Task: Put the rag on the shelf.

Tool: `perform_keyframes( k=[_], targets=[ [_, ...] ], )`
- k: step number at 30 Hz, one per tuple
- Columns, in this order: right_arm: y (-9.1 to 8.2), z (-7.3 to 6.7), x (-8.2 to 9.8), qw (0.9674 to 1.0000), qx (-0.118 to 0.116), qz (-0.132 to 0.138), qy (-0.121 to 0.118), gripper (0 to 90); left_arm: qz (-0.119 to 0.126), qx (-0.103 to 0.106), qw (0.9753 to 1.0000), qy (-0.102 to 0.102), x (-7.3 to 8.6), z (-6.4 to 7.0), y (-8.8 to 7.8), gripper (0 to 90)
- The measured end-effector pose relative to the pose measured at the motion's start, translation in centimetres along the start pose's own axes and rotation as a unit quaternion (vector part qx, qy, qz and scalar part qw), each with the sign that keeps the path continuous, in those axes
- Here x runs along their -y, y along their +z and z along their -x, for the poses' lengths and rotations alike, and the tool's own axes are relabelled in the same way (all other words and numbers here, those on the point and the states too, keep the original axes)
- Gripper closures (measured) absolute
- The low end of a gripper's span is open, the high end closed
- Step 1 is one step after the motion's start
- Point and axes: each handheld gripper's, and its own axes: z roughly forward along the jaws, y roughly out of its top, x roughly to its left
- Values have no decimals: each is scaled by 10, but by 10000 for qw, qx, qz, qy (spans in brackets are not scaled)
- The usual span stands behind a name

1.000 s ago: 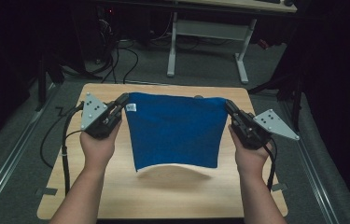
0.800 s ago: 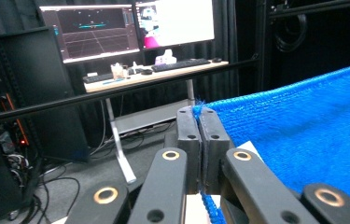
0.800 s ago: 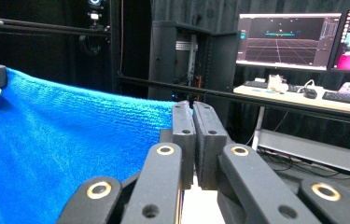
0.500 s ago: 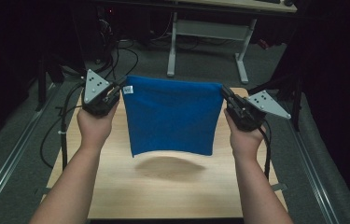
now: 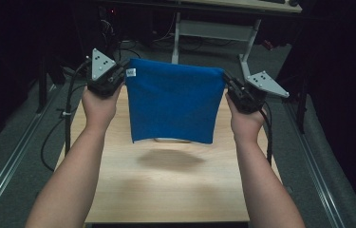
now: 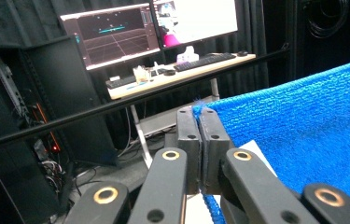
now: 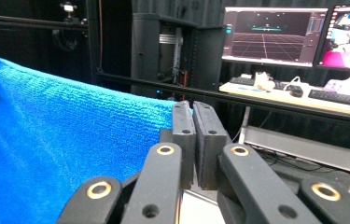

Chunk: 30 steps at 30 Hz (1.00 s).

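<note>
1. My left gripper [image 5: 124,78] pinches the towel's [image 5: 173,102] top left corner; my right gripper [image 5: 228,85] pinches the top right one.
2. The towel hangs stretched between them, clear above the table [image 5: 166,190].
3. I judge it light, soft and limp; corners grip best, since slack cloth sags.

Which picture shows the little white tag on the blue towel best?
The high view: the white tag sits on the blue towel, at its top corner beside the left gripper. The right gripper view catches it at the picture's edge; the left gripper view shows a white patch under the corner.
</note>
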Motion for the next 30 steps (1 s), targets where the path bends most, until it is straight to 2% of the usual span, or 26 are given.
perform_keyframes(
  k=[6,10,15,18,20,22,25,28,30],
  targets=[
    [20,8,0,9998,144,-156,-54,886,-157,-57,9999,17,1,-4,20,891],
    [36,13,4,9991,235,-319,-124,886,-407,6,9991,-131,7,-11,35,891],
    [51,17,14,9979,302,-527,-211,886,-710,-9,9974,-101,18,-12,50,891],
    [59,21,19,9973,322,-642,-139,886,-872,16,9961,-93,27,-10,58,892],
    [66,25,26,9970,317,-703,-78,886,-919,44,9956,-176,33,-10,61,891],
    [68,26,27,9969,302,-721,-83,886,-992,46,9949,-192,40,-10,63,891],
    [75,27,35,9954,309,-905,-89,886,-1170,50,9930,-117,52,-9,68,891],
    [79,25,41,9945,274,-1009,-93,887,-1280,50,9915,-225,64,-10,70,891],
    [83,23,45,9934,229,-1105,-198,886,-1373,38,9901,-280,72,-12,71,891]
  ],
)
